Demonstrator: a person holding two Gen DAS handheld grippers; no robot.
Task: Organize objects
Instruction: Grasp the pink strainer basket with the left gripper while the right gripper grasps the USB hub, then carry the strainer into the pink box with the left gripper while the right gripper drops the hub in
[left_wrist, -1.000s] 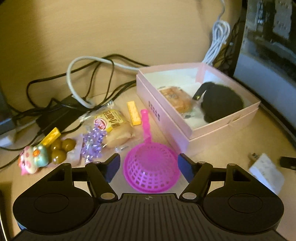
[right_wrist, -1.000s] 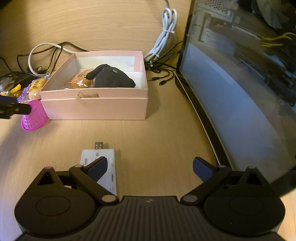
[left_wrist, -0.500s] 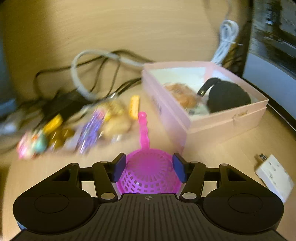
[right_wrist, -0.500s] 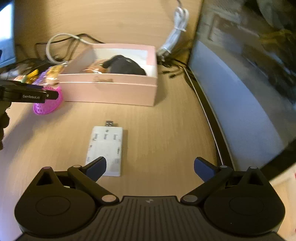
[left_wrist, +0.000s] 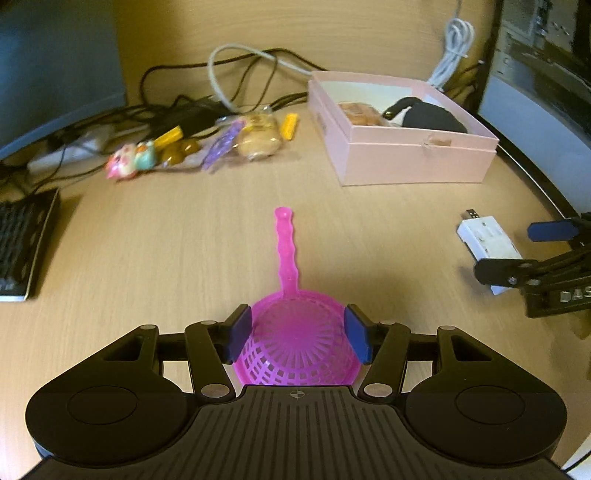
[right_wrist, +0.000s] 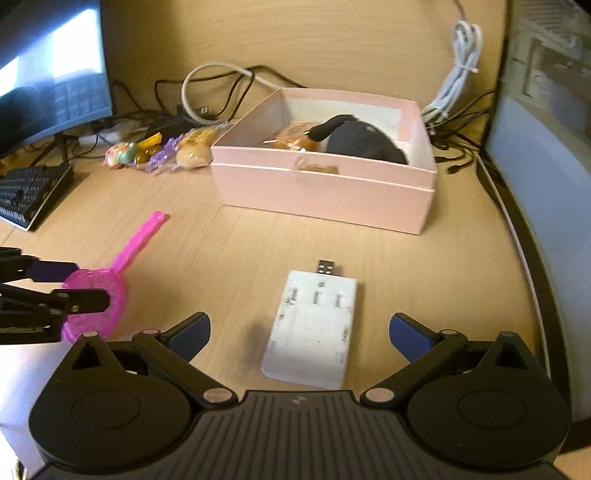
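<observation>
Left gripper (left_wrist: 297, 334) clamped on a held item, right gripper (right_wrist: 299, 332) spread wide

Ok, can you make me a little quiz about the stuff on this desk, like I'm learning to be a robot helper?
1. True or false: the left gripper holds the pink strainer by its basket.
2. What lies on the desk between the open jaws of the right gripper?
A. a toy pig
B. the white USB charger
C. a yellow block
3. Fill in: the dark pouch sits inside the pink ____.

Key
1. True; its handle sticks out away from the gripper.
2. B
3. box
</observation>
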